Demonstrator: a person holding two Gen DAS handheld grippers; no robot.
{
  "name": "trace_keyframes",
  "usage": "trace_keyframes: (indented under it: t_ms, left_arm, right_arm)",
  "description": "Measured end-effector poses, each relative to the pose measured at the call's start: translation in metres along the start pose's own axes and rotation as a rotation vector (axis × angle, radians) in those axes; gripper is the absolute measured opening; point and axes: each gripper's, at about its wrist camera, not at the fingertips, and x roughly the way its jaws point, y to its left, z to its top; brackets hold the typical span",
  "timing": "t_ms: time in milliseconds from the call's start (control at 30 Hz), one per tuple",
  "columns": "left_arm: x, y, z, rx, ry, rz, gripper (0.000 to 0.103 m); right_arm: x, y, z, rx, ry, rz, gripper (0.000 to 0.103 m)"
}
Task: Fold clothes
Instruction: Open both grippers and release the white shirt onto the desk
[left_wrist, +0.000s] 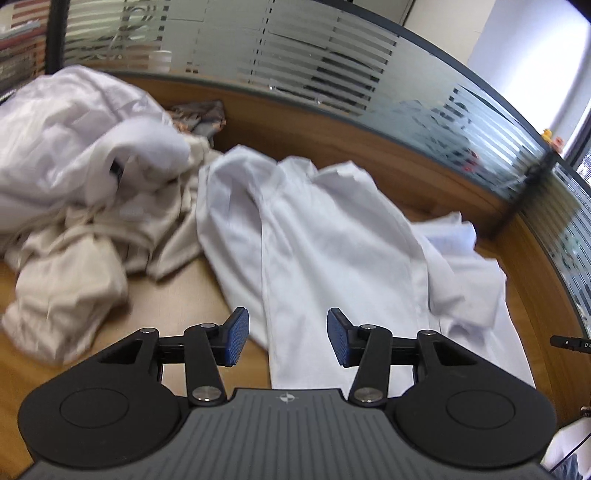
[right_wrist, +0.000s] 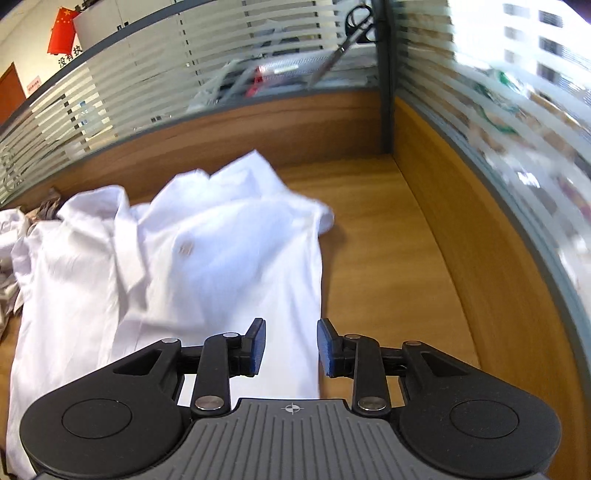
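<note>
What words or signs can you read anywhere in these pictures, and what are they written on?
"没有" (perhaps more): large black characters on the white wall sign beside the red flag with yellow stars; the rest is cut off.
Small red-and-white notice by the brown door: too small to read.
White lettering on the black device at the picture's edge: blurred, unreadable.
Small patch on the white collared shirt: blurred, nothing readable.

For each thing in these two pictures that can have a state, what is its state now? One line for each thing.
White shirt: spread out lengthwise on the desk, collar at the far end, partly folded over, held by no gripper.
Beige garment: crumpled in a heap, unfolded.
White garment pile: bunched up, unfolded.
Patterned cloth: crumpled near the partition.
Left gripper: open, nothing between the pads.
Right gripper: open, nothing between the pads.
</note>
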Motion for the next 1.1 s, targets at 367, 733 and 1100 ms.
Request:
trace_keyframes:
  t_ms: [367, 733, 1100]
  left_arm:
    - [-0.004, 0.015, -0.102, 0.007, 0.114, 0.011, 0.052]
    - [0.024, 0.009, -0.127, -0.008, 0.154, 0.066, 0.052]
    - [0.029, -0.004, -0.131, -0.013, 0.114, 0.147, 0.040]
  right_arm:
    - [-0.024, 0.013, -0.102, 0.026, 0.094, -0.027, 0.039]
    - [-0.014, 0.011, -0.119, -0.010, 0.104, -0.065, 0.039]
    - [0.002, -0.005, -0.096, -0.025, 0.038, -0.070, 0.039]
